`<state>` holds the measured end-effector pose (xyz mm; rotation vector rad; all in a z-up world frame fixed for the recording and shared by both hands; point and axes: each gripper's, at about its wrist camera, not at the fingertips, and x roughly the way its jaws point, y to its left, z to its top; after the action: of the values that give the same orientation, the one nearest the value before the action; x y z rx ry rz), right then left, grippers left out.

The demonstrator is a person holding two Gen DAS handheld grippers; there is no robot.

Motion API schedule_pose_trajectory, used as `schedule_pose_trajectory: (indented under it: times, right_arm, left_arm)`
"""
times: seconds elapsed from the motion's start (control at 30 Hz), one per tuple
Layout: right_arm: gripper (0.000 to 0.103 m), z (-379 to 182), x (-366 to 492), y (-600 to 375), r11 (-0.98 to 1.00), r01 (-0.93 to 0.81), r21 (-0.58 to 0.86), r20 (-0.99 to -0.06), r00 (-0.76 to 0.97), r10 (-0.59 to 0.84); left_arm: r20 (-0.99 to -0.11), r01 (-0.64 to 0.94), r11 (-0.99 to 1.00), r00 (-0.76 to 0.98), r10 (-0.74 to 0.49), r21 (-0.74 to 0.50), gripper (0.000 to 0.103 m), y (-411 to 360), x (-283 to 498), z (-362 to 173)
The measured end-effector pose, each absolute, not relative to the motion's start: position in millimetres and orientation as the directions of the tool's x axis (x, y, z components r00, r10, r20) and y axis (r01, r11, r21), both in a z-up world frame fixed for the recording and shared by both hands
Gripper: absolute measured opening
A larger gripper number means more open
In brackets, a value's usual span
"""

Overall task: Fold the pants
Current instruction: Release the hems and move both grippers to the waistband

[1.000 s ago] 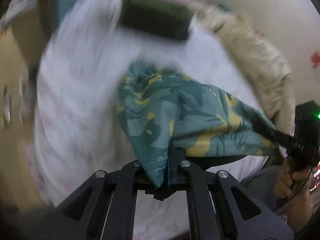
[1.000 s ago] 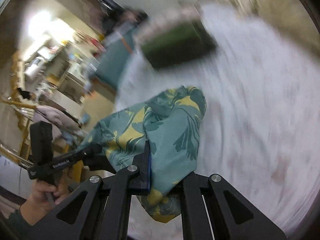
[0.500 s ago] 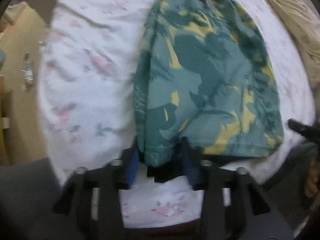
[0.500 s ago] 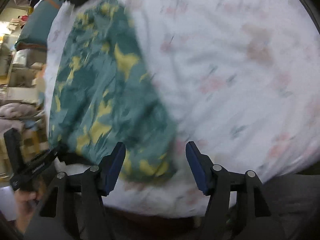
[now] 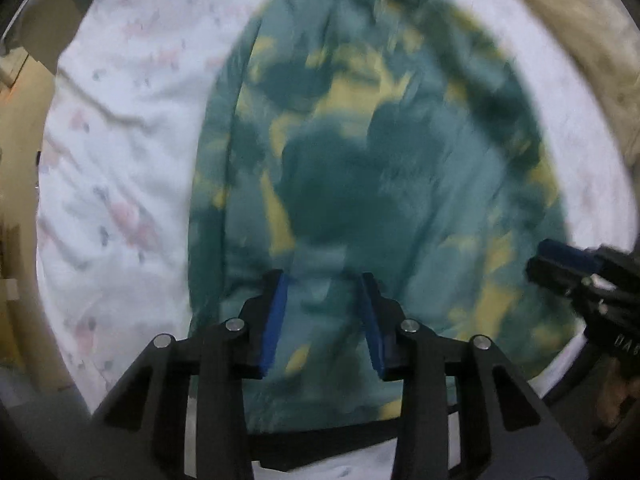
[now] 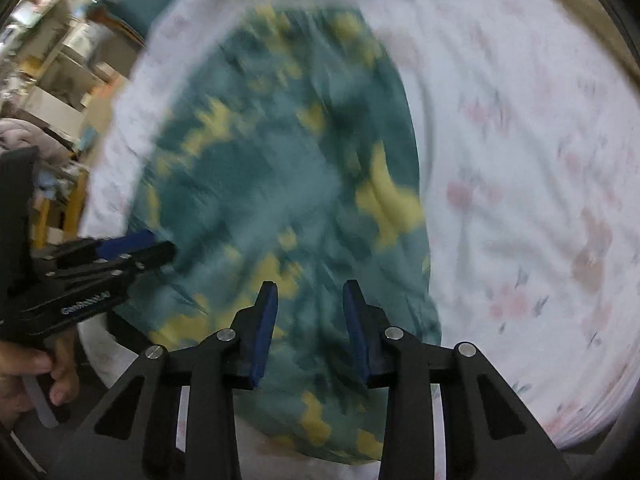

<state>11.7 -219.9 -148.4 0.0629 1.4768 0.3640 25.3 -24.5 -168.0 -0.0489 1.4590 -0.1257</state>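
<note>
Pants (image 5: 360,168) in teal with yellow leaf print lie flat on the bed (image 5: 120,152), whose sheet is white with faint pink flowers. Their long axis runs straight away from both claws, the near end under the fingertips and the far end at the top of each view. Left claw (image 5: 324,312) points down over the near end toward the pants' left side; its blue pads stand apart and are closing, with cloth beneath the gap but not pinched. Right claw (image 6: 308,324) hangs likewise over the near end toward the right side, jaws parted and closing, nothing gripped. Each claw shows at the other's side, held by a hand (image 6: 28,372).
</note>
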Motion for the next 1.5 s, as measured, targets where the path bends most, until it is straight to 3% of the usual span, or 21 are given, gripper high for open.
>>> schedule_pose_trajectory:
  times: [0.17,0.27,0.37,0.43,0.7,0.8,0.87,1.07,1.13,1.37,1.5]
  right_arm:
    - [0.033,-158,-13,-230,0.947,-0.268,0.179,-0.984,-0.07,0.166]
    - [0.035,-145,-13,-243,0.946,-0.213,0.242,-0.97,-0.068,0.233]
    - [0.036,-109,-5,-251,0.915,-0.204,0.348,-0.927,0.073,0.368]
    - [0.036,-90,1,-256,0.904,-0.207,0.374,-0.901,0.151,0.407]
    - [0.04,-66,47,-287,0.829,-0.106,0.549,-0.771,0.319,0.551]
    - [0.042,-67,67,-291,0.833,-0.09,0.545,-0.763,0.358,0.538]
    - [0.052,-65,77,-297,0.845,-0.084,0.528,-0.766,0.383,0.517]
    - [0.063,-69,114,-310,0.848,-0.057,0.526,-0.76,0.416,0.499]
    - [0.068,-71,126,-311,0.842,-0.059,0.536,-0.75,0.424,0.507]
    - [0.068,-83,169,-313,0.848,-0.083,0.524,-0.752,0.423,0.506]
    - [0.068,-100,191,-313,0.841,-0.078,0.536,-0.754,0.404,0.518]
  left_arm:
    - [-0.994,0.091,0.992,0.054,-0.095,-0.09,0.033,-20,6,-162]
    - [-0.996,0.075,0.994,0.043,-0.077,-0.074,0.033,-12,-5,-157]
    - [-0.987,0.044,0.991,0.089,-0.133,-0.13,0.043,-4,-6,-135]
    - [-0.974,0.03,0.986,0.158,-0.164,-0.162,0.061,3,-5,-113]
    - [-0.945,0.016,0.989,0.292,-0.145,-0.147,0.077,14,46,-70]
    - [-0.937,-0.007,0.994,0.336,-0.097,-0.106,0.079,18,69,-62]
    - [-0.93,-0.023,0.996,0.359,-0.077,-0.091,0.083,20,84,-60]
    - [-0.902,-0.048,0.987,0.416,-0.117,-0.151,0.084,28,128,-58]
    - [-0.89,-0.048,0.985,0.437,-0.13,-0.167,0.091,27,139,-59]
    - [-0.879,-0.026,0.982,0.45,-0.155,-0.187,0.095,19,183,-83]
    - [-0.871,0.007,0.964,0.427,-0.243,-0.265,0.095,24,210,-102]
